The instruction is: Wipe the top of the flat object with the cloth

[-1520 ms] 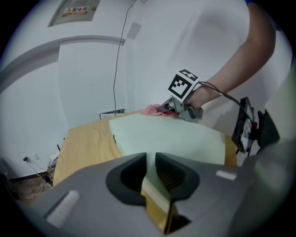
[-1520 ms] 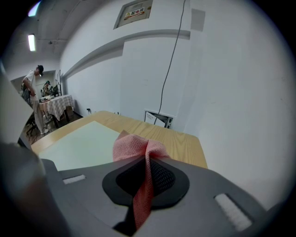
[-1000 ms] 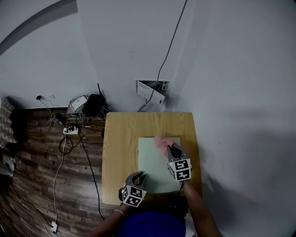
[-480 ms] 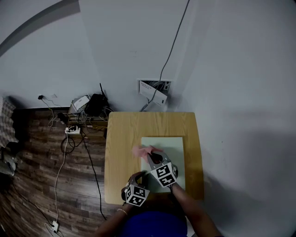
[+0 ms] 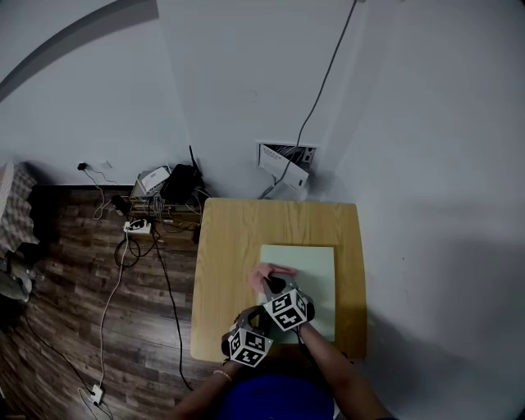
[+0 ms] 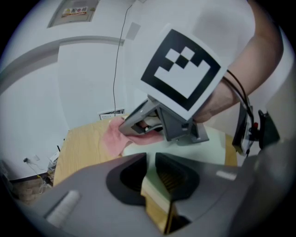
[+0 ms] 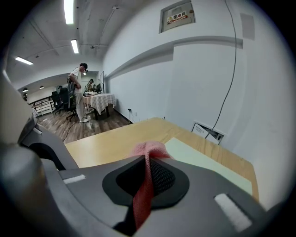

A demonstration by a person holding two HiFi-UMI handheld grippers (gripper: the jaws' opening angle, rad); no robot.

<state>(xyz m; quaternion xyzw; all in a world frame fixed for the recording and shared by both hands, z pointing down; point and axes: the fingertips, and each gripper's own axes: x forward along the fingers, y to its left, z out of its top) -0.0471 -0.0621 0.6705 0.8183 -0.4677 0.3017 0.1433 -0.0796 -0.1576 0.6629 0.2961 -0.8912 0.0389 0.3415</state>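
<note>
Wht wall point(image 5: 246, 74), dk wood-plank floor point(image 5: 66, 328), lt wood table point(image 5: 225, 254), cables point(image 5: 143, 223) nr wall, ceiling strip lights point(image 7: 69, 10)

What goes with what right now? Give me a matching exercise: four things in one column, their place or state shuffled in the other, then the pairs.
1. pink cloth
2. pale green board
3. left tool
4. wooden table

A. bears the board
B. clamped on the board's near edge
C. pinched in the right tool
D. lies flat on the table

Pairs: 1-C, 2-D, 3-B, 4-A.
</note>
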